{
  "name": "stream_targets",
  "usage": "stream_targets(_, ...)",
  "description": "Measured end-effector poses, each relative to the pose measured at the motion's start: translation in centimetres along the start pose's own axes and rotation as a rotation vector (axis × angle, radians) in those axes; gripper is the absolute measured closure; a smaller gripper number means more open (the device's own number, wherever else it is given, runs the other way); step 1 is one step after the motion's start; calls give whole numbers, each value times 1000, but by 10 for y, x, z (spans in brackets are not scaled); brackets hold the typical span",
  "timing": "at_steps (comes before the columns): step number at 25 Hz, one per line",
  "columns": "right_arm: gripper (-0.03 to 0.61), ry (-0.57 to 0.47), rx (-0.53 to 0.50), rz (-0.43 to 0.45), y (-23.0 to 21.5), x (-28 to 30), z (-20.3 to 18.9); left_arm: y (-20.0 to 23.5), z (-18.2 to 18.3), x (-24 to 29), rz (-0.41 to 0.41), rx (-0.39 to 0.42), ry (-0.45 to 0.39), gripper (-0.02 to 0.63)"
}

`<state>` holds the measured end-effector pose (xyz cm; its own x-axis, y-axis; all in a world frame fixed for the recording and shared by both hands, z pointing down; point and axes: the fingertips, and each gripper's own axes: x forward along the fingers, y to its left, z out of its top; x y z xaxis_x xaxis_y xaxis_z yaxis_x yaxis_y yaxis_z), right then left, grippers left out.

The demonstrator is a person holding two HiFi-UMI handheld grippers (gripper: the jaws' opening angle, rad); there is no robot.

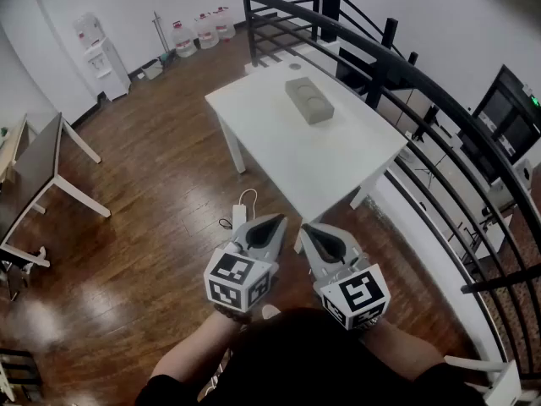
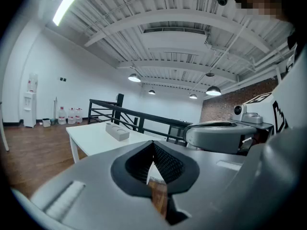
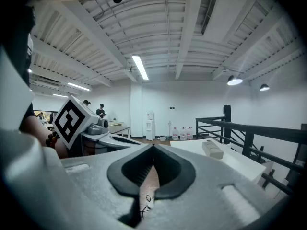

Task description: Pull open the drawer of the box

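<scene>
- while the person holds both tools low in front of the body, the left gripper (image 1: 272, 223) and the right gripper (image 1: 309, 229) sit side by side above the wooden floor (image 1: 161, 184); they are near each other but apart, tips pointing toward the white table (image 1: 338, 172)
- seen from its own camera, the left gripper (image 2: 153, 143) has its jaws closed, the tips meeting; nothing is caught between them (only floor shows through the gap behind the tips)
- the right gripper (image 3: 153, 148) is the same in its own view; jaws brought together at the tips, holding nothing
- the box (image 1: 308, 100) is a grey oblong lying flat on the far half of the table, well apart from both grippers; two round marks show on its top face; it is too small to tell whether its drawer is open
- a black railing (image 1: 406, 70) curves along the far and right sides of the table
- a white power strip (image 1: 239, 215) with its cord lies on the floor near the table's near end
- water bottles (image 1: 203, 30) and a water dispenser (image 1: 101, 53) stand along the far wall
</scene>
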<state>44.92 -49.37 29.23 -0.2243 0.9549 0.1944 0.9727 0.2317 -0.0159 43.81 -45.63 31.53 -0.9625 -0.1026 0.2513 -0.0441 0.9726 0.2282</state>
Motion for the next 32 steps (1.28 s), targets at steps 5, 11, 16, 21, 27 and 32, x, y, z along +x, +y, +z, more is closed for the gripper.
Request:
stream_targets(5,586,8,3,4,25,28,3,30,4,-20,-3,1,7,603)
stream_targets(11,586,13,9,10,35,53,8,65,-1,-32,11,19,24,603)
stream_targets(16,586,20,20,20,35,79,8,89,4,-30,18,-14,35,603)
stream_targets(21,586,22,45,16,22,112,1,119,2,-10,18,7,63,603)
stream_targets(27,586,16,72,-34,-14,150,5,147,14,31,-26,3,104,603)
stream_targets(32,586,7,108,-77,-49,177,11,166,22,72,-73,32,152,603)
